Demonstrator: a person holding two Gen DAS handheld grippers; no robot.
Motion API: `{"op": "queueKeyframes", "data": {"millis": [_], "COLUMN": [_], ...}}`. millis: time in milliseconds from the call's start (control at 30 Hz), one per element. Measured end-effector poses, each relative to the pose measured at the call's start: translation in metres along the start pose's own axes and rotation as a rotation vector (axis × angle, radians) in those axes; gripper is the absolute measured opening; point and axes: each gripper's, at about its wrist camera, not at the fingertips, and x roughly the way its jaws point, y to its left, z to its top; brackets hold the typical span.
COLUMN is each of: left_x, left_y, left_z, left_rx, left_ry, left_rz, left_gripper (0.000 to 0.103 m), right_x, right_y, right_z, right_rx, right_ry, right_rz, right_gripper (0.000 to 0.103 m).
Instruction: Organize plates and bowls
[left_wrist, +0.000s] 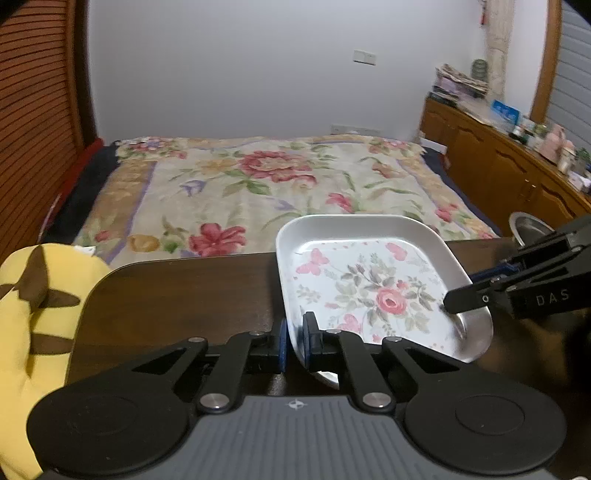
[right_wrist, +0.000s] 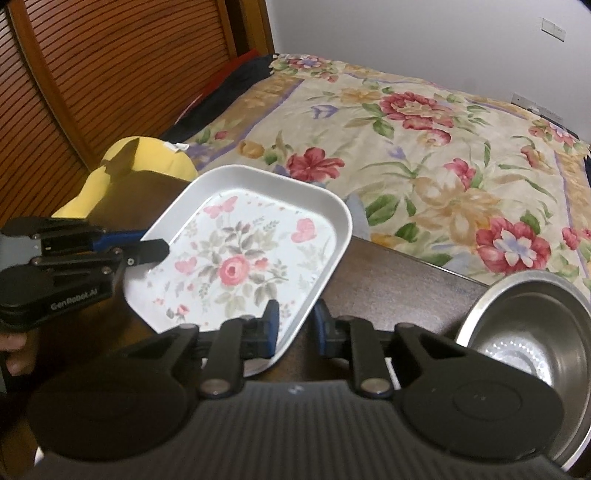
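Both grippers pinch the plate (right_wrist: 255, 254): left gripper (left_wrist: 294, 341) closed on its near rim, right gripper (right_wrist: 294, 325) straddling the edge, slightly open. Plate sits mid-frame, tilted above the desk (left_wrist: 177, 295); uneven pulling could slip it onto the bowl (right_wrist: 532, 332), lower right.

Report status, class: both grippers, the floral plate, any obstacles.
Left gripper shut on floral plate, near rim. Right gripper straddles opposite rim, fingers not closed. Plate tilted over dark table. Steel bowl close at right.
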Motion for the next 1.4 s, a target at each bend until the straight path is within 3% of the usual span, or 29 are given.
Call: {"op": "queueKeyframes", "data": {"millis": [100, 333, 1400], "left_x": [-0.008, -0.030, -0.154], "left_y": [-0.006, -0.002, -0.030], "left_z": [-0.002, -0.002, -0.022], "left_rx": [0.024, 0.006, 0.051], "left_ry": [-0.011, -0.015, -0.190], "left_rz": [0.019, 0.002, 0.006], "left_gripper": [0.009, 0.010, 0.011], "right_x": [-0.001, -0.014, -0.114], "right_y": [0.000, -0.002, 0.038], "right_z": [0.000, -0.005, -0.041], "right_rx": [0.016, 0.073, 0.018], "right_ry": [0.001, -0.035, -0.209], "right_rz": [0.006, 0.069, 0.048], "right_gripper": [0.014, 0.013, 0.013]}}
